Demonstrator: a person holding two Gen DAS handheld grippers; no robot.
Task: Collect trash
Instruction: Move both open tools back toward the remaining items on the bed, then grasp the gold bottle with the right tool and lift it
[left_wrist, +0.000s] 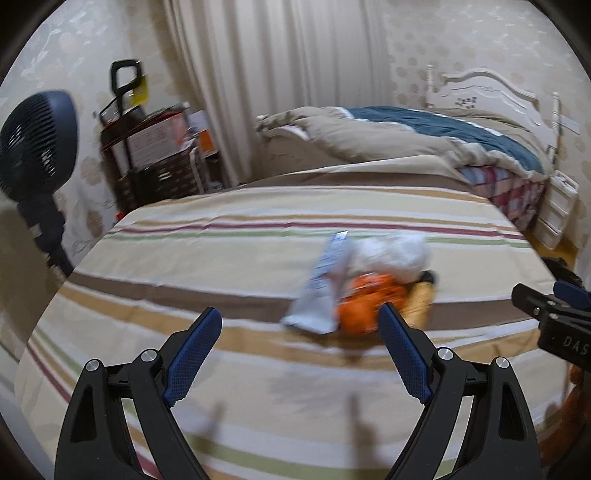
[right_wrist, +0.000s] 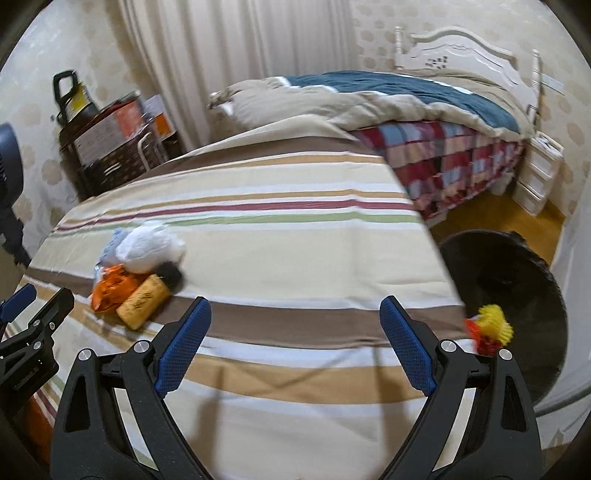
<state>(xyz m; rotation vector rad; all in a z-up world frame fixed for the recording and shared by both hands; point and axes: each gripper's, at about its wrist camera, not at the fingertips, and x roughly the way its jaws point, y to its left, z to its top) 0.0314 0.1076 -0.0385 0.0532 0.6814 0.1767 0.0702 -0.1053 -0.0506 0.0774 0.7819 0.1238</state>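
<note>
Striped bedspread fills the left wrist view, where the left gripper hangs with fingers spread wide and empty just short of the trash pile, while the right wrist view shows the right gripper equally wide and empty, well right of that pile, with a dark bin beyond the bed's edge.

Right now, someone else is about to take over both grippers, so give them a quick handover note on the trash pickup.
Left gripper: open, empty, above the striped cover, pointed at the trash pile.
Right gripper: open, empty, farther to the pile's right.
Trash, all clustered on the cover: white crumpled bag, pale blue wrapper, orange wrapper, tan bottle with a dark cap.
Dark bin sits off the cover's right edge; whether it holds anything cannot be told.
Done: nothing picked up. Left: all four pieces.
</note>
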